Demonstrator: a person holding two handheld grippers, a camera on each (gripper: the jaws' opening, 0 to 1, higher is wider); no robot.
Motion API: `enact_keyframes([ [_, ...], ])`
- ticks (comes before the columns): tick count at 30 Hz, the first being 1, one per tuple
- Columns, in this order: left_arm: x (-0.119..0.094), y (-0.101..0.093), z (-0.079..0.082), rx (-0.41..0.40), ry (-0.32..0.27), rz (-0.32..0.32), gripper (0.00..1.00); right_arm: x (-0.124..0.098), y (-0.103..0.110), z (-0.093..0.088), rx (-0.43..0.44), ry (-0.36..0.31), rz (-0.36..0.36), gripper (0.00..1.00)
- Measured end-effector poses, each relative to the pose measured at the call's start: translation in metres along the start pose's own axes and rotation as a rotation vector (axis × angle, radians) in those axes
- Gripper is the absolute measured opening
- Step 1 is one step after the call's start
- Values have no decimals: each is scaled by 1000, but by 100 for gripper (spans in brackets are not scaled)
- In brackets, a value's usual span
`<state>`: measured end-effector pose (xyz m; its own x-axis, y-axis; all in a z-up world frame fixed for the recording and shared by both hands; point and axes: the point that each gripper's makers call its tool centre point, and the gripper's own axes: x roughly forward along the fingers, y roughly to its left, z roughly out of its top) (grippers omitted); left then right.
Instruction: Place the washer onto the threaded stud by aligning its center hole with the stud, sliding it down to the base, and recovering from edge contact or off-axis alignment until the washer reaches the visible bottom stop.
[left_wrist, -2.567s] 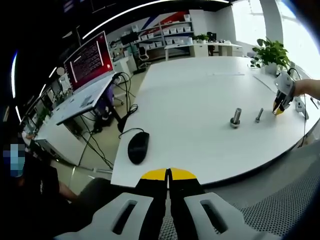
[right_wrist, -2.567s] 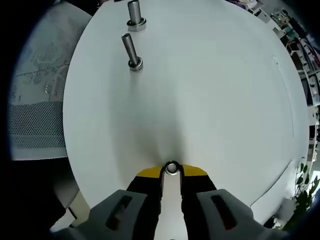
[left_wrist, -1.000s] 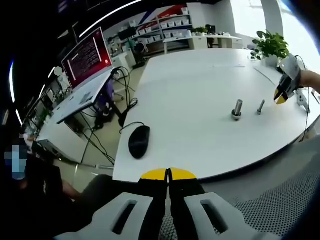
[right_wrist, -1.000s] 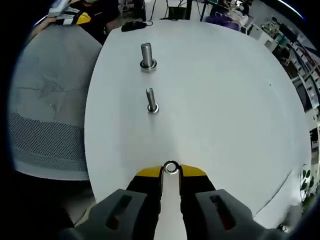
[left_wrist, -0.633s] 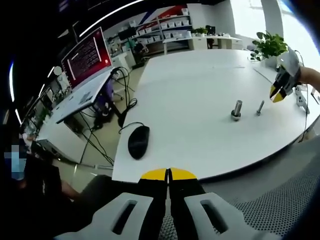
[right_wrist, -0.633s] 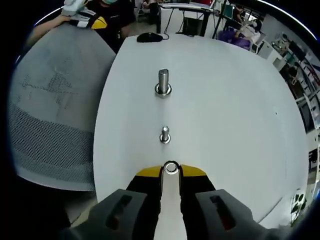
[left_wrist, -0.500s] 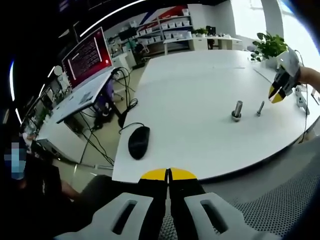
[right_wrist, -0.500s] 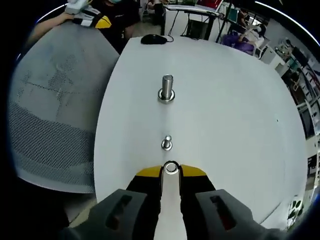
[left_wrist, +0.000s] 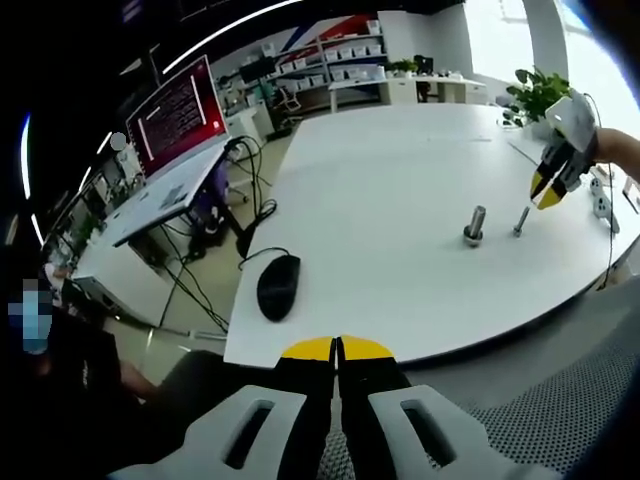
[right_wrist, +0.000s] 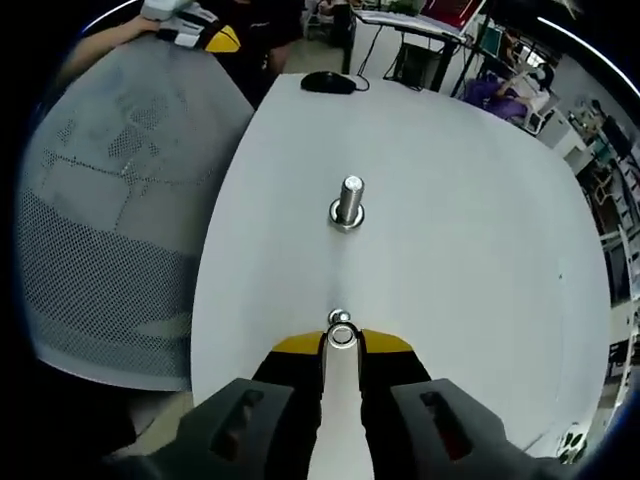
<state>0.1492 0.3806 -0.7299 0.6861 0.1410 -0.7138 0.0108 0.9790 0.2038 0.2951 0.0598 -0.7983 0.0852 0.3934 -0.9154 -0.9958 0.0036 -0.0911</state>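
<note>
- Right tool (right_wrist: 342, 340) pinches the washer (right_wrist: 342, 335) between its yellow tips, jaws nearly closed on the ring
- It hangs over the tabletop (right_wrist: 470, 250), with the washer right above the thin stud (right_wrist: 340, 317), whose top peeks out just past the ring
- In the left tool's view that same right tool (left_wrist: 548, 188) shows far off, tilted down, tips just above and beside the thin stud (left_wrist: 519, 222); a bit of the person's arm trails behind it
- Left tool (left_wrist: 337, 352) sits low off the near table edge, jaws pressed together, nothing between them
- Thick stud (right_wrist: 348, 203) stands upright on its base further along the white top, apart from the thin one
- Black mouse (left_wrist: 277, 286) lies near the table's left edge, its cable running off to the floor
- Grey mesh chair (right_wrist: 110, 220) beside the tabletop
- Behind: a red-lit monitor (left_wrist: 178, 115) on another desk, shelves with white boxes, a potted plant (left_wrist: 537, 97) at the far corner
</note>
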Motion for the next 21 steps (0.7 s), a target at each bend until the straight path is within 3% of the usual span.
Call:
enact_keyframes([
  [21, 0, 0, 2, -8, -13, -1, 0, 10, -2, 3, -41, 11, -40, 14],
])
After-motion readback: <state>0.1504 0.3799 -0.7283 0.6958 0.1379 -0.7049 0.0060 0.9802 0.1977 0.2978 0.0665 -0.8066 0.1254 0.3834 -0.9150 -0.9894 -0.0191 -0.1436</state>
